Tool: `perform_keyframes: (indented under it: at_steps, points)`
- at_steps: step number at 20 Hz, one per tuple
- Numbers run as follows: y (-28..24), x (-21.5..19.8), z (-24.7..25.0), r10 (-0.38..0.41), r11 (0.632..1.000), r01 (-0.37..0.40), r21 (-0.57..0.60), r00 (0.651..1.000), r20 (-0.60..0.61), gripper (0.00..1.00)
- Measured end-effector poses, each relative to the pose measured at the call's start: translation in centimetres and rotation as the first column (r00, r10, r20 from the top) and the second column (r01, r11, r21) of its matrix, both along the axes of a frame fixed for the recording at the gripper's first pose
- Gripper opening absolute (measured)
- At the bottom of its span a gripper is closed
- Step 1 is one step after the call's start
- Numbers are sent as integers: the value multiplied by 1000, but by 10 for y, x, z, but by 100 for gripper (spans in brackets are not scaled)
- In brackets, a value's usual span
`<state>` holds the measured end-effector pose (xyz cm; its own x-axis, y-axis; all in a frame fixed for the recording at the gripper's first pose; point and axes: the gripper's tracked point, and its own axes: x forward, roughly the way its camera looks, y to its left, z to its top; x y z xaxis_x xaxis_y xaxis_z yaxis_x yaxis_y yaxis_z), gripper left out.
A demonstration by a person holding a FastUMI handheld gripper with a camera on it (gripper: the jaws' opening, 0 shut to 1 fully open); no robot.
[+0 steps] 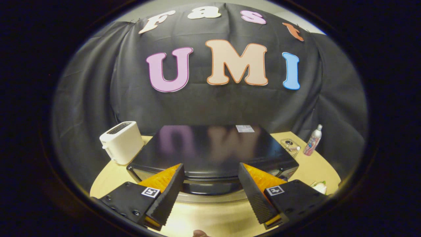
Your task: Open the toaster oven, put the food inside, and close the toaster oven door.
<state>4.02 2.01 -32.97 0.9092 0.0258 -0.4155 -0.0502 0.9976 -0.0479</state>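
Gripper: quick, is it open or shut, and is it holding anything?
Gripper: open, holding nothing; its fingers stand apart just above the front edge of the black toaster oven.

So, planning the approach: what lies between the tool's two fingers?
In the gripper view, the open tool straddles the toaster oven; its front top edge and door rim lie between the fingers, with bare table nearer.

The gripper hangs open above the black toaster oven, whose left neighbour is a white toaster; a bottle stands right.
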Motion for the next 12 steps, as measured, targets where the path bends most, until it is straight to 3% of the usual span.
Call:
perform_keyframes:
  at_steps: [3, 12]
  points:
    - [-3, -3, -3, -23, 999, 23, 30, 1000, 2, 100]
    - [-7, -35, -2, 36, 999, -37, 9, 998, 58, 100]
